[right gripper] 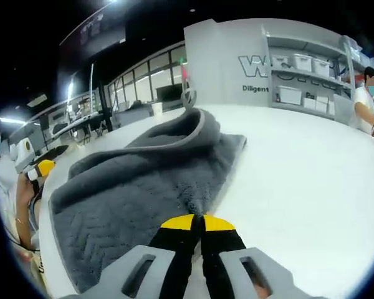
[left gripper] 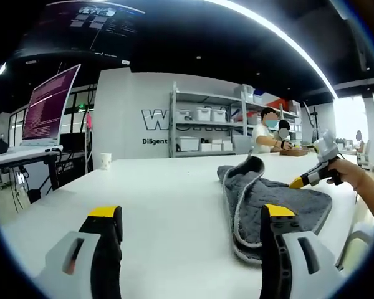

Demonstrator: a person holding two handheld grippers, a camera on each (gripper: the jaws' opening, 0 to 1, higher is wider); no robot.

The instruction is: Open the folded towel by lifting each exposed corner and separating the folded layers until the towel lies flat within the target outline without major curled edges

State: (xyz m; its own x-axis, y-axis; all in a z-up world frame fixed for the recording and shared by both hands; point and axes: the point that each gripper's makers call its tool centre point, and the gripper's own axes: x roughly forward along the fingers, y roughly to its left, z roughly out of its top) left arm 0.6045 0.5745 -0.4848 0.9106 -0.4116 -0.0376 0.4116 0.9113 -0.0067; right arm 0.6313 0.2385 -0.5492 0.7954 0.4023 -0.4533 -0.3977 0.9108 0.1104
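Grey towel (right gripper: 143, 180) edge sits pinched in the right claw (right gripper: 197, 222) at 6 o'clock, left claw (left gripper: 190, 215) spread; a thin nip may slip, leaving the fold curled

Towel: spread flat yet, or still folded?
Still folded. The grey towel lies doubled on the white table, its far end humped up; the right gripper pinches an edge.

White table (left gripper: 174, 205): broad bare surface ahead of and between the left gripper (left gripper: 193, 221) jaws, passable. Obstacles: grey towel (left gripper: 268, 202) bunched at right, raised fold at its far end; right gripper (left gripper: 315, 174) just beside it; paper cup (left gripper: 105, 161) near far edge.
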